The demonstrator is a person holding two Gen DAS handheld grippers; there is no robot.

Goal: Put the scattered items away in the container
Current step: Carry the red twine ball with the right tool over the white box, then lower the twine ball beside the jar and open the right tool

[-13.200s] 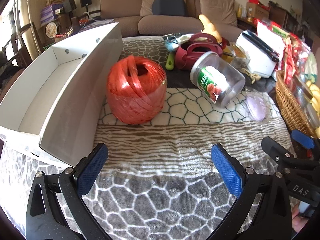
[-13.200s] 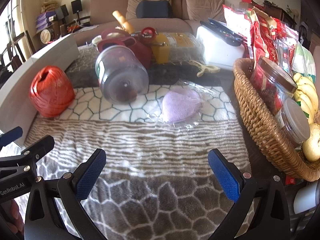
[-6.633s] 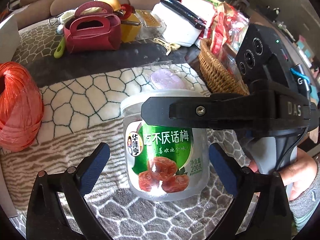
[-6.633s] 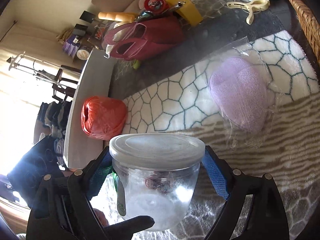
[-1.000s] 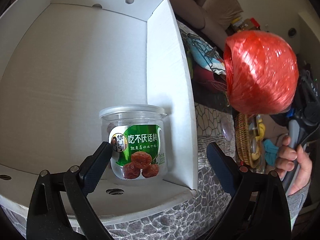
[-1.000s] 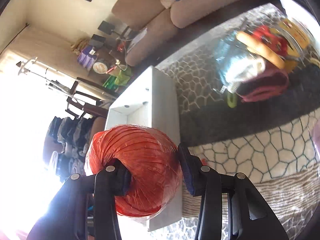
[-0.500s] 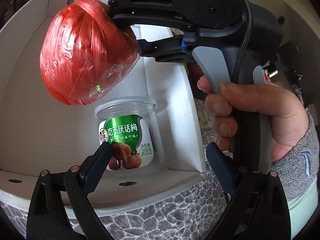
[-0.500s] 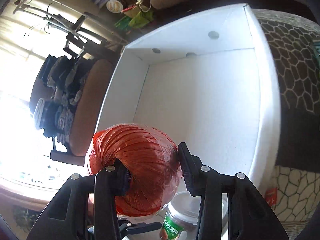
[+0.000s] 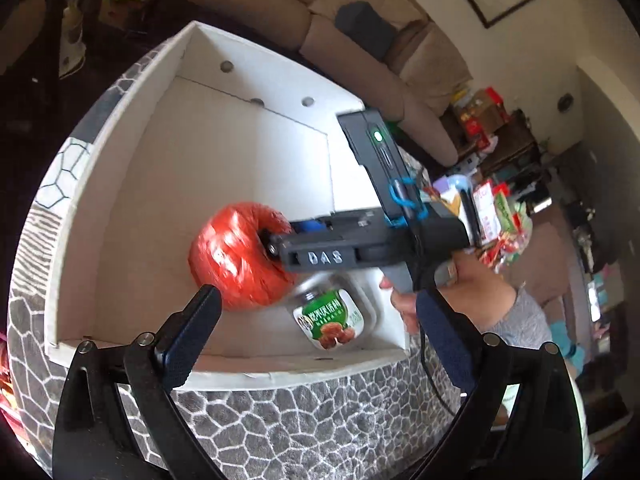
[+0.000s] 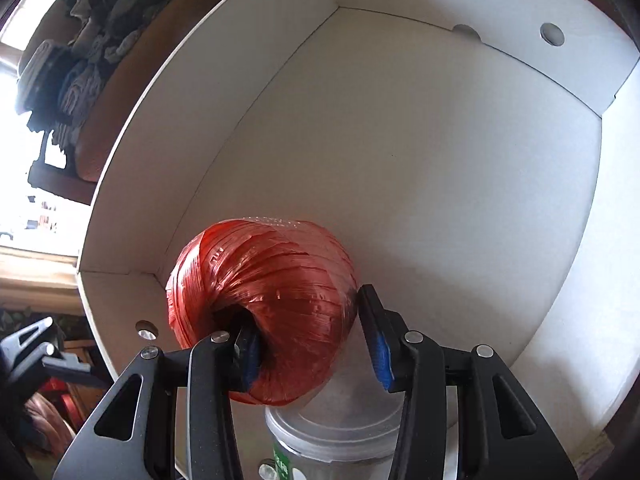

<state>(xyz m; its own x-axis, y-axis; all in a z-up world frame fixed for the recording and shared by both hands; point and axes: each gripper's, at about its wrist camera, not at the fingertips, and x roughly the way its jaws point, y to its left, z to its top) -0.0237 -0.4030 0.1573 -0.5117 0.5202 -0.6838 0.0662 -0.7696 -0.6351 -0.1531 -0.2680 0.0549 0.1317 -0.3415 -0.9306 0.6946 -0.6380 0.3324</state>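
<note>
The white cardboard box (image 9: 120, 208) lies open on the patterned blanket. A clear jar with a green label (image 9: 330, 314) stands in its near right corner; its lid shows in the right wrist view (image 10: 332, 440). My right gripper (image 10: 312, 340) reaches into the box and is shut on the red twine ball (image 10: 264, 304), held low beside the jar. In the left wrist view the ball (image 9: 236, 258) sits at the tip of the right gripper (image 9: 276, 246). My left gripper (image 9: 316, 332) is open and empty, in front of the box's near wall.
A brown sofa (image 9: 360, 60) stands behind the box. Snack packets and clutter (image 9: 496, 216) lie to the right. The grey patterned blanket (image 9: 304, 424) covers the surface in front of the box. A chair with clothes (image 10: 80, 72) stands beyond the box's left wall.
My right gripper has lowered the twine ball into the box, down beside the jar. My left gripper has pulled back and up, so the whole box is in view.
</note>
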